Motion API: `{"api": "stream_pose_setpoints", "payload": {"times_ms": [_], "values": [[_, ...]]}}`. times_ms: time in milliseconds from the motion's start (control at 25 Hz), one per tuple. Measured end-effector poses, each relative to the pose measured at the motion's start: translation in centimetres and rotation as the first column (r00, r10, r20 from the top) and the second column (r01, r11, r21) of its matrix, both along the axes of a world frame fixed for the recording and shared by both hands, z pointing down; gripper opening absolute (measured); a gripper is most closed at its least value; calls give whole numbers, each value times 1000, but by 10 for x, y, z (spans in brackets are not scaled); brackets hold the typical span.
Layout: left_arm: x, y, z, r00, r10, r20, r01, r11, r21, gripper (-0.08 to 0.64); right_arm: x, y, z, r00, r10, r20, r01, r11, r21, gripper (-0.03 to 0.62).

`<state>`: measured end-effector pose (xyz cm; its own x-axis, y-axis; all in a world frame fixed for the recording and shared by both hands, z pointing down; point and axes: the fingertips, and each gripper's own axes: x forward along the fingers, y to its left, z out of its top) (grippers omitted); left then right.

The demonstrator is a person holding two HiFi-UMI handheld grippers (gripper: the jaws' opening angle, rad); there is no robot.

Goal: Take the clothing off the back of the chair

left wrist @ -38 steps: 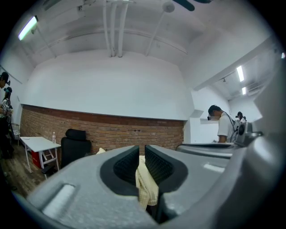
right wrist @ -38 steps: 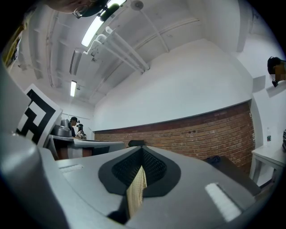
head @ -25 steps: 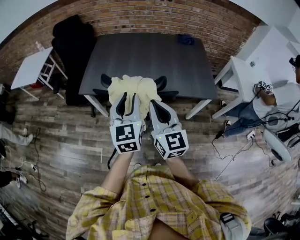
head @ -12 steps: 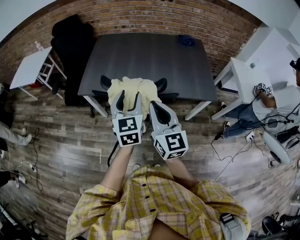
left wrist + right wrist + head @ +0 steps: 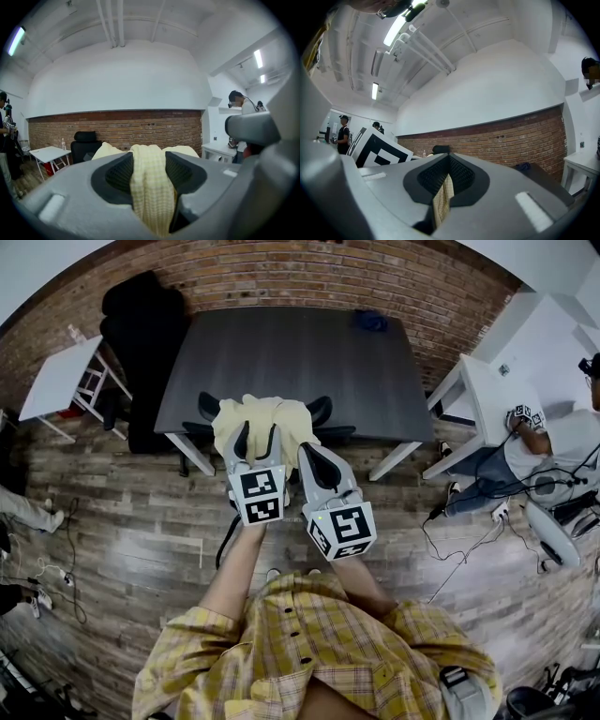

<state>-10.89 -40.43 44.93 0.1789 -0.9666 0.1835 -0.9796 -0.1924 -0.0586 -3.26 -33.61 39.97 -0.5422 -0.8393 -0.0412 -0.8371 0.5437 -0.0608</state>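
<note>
Two folds of the clothing point(image 5: 267, 414) lie ahead on the chair point(image 5: 322, 409) — left gripper point(image 5: 256, 430) jaws opening round one, right gripper point(image 5: 306, 446) jaws pinching the other.

Bright, even light from ceiling tubes point(image 5: 401, 26); soft shadows; heavy fisheye curving and dark corners; close foreground blurred.

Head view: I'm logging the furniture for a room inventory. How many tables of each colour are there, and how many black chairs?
Dark grey table: 1
White tables, left and right: 2
Black chairs, by the wall and at the dark table: 2
Total: 5
</note>
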Motion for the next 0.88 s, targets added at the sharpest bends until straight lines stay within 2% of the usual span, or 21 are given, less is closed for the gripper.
{"api": "stream_pose_setpoints", "payload": {"times_ms": [160, 400, 880], "values": [[0, 1, 1, 999, -6, 45, 5, 1000, 9, 198, 2, 2, 0, 1000, 4, 1, -4, 1000, -2, 0], [4, 0, 0, 998, -3, 58, 3, 1000, 7, 143, 2, 7, 2, 1000, -4, 3, 4, 1000, -9, 0], [4, 10, -5, 998, -39, -43, 39, 999, 1, 72, 16, 22, -3, 1000, 7, 5, -7, 1000, -5, 0]]}}
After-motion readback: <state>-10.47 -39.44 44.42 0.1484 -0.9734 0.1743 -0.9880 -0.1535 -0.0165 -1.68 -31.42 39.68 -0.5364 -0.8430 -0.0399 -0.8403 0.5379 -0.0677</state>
